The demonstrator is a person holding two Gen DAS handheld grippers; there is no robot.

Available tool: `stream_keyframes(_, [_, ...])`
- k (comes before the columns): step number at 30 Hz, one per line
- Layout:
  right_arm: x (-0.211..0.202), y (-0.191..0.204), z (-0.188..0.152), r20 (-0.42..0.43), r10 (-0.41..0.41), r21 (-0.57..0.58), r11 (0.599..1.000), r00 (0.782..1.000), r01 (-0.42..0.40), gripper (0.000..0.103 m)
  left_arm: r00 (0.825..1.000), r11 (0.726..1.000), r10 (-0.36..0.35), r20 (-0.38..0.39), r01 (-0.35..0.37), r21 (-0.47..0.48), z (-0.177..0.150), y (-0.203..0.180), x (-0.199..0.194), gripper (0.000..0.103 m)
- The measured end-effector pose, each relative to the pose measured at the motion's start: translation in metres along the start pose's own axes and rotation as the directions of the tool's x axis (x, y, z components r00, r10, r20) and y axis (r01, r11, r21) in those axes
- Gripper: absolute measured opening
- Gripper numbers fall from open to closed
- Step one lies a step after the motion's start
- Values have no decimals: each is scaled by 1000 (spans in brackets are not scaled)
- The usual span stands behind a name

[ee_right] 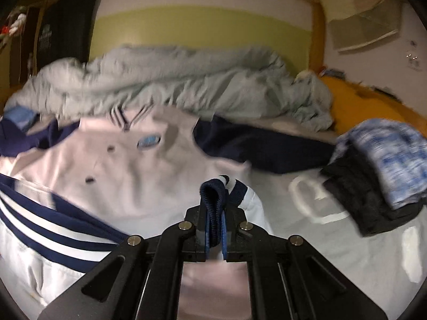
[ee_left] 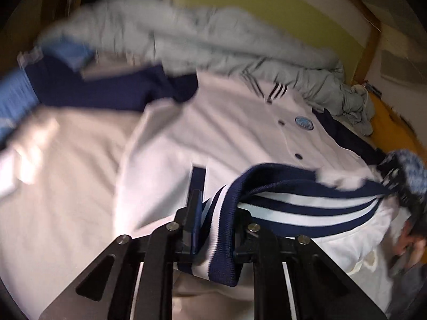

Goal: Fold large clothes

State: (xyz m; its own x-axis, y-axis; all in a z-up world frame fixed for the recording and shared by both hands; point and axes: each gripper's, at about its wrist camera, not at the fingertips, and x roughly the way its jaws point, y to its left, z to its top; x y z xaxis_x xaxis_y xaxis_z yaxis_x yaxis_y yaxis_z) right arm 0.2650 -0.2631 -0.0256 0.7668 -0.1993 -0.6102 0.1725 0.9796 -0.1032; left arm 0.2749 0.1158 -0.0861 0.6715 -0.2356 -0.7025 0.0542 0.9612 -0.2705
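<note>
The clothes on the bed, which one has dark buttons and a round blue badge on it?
The white jacket with navy sleeves and striped hem, spread in front. The grey-green garment bunched behind it and the folded blue-and-white piece at right show neither.

Jacket (ee_right: 138,176) before blanket (ee_right: 170,85)

Dim room. Bed (ee_right: 347,253) under a pale sheet, rumpled grey quilt (ee_right: 165,85) at the back, green-banded wall (ee_right: 202,24), orange wooden frame (ee_right: 317,34).
</note>
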Motion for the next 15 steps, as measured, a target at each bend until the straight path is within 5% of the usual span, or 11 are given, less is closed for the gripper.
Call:
stream_keyframes(3, [18,-5,-11,-42,20,29,999,999,-19,26,999,1000,-30,10,30,-5,-6,10,16,31])
stream_keyframes(4, [19,-11,-13,-41,29,59,998,999,-27,43,999,999,-37,31,37,5,-8,10,15,40])
stream_keyframes(7, [4,-30,-17,14,59,150,987,998,-61,76,994,1000,-21,106,19,15,-13,9,1,96])
stream_keyframes(8, [-2,-36,-17,24,56,169,984,998,-59,82,991,1000,-2,136,1,13,-13,9,-4,103])
stream_keyframes(12, [-23,-58,-24,15,82,192,978,997,-83,92,974,999,-33,224,24,42,-20,10,-38,103])
stream_keyframes(15, [-39,-79,-33,21,87,231,969,996,-89,103,970,998,6,243,-21,62,-26,11,-51,103])
